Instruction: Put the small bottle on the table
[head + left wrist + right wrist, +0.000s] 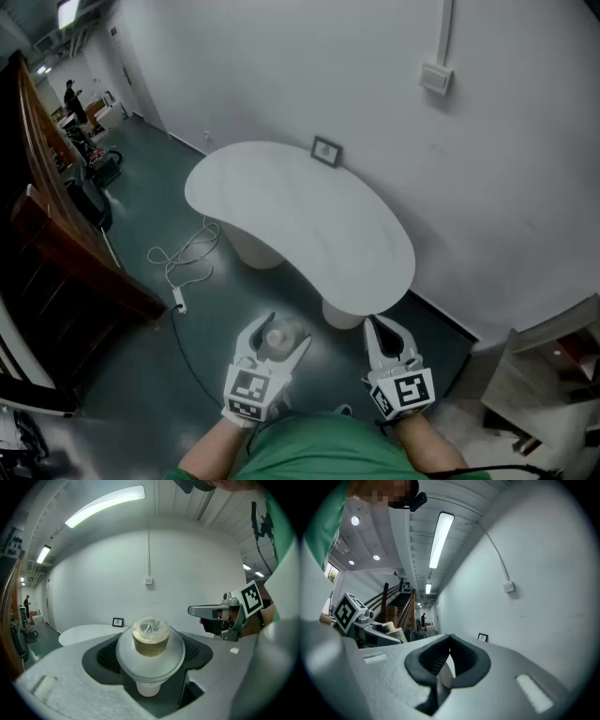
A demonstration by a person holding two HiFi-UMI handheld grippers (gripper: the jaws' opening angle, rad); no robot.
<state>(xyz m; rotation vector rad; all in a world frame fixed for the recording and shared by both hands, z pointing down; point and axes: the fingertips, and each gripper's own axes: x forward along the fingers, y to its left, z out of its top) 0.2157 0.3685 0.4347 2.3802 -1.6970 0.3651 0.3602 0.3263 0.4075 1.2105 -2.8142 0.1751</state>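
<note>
- White kidney-shaped tabletop [300, 225]: lies ahead of both tools and lower, well apart from them. Its near lobe is bare and is, I judge, the best landing spot.
- Left tool [284, 336]: jaws stand wide and clamp the small pale plastic bottle [150, 641] by its rounded body. The bottle's yellowish capped end points forward, away from the tool, and it hangs over the dark floor, not yet over the tabletop.
- Right tool [378, 328]: jaws pressed together, nothing between them. It sits beside the left tool on its right, and is best kept clear of the travel path.
- Step in hand (judgement): carry the bottle forward over the near lobe, turn the wrist so the bottle's base faces down, lower until the base rests flat, then part the jaws and back straight out. Letting go early risks a roll, as the body is round.
- Small black picture frame [326, 151]: far ahead of the left tool by the wall; avoid that end.
- Writing: none readable. The bottle shows no label, the frame's content is too small to read, and the marker cube [248, 392] shows only black-and-white squares.
</note>
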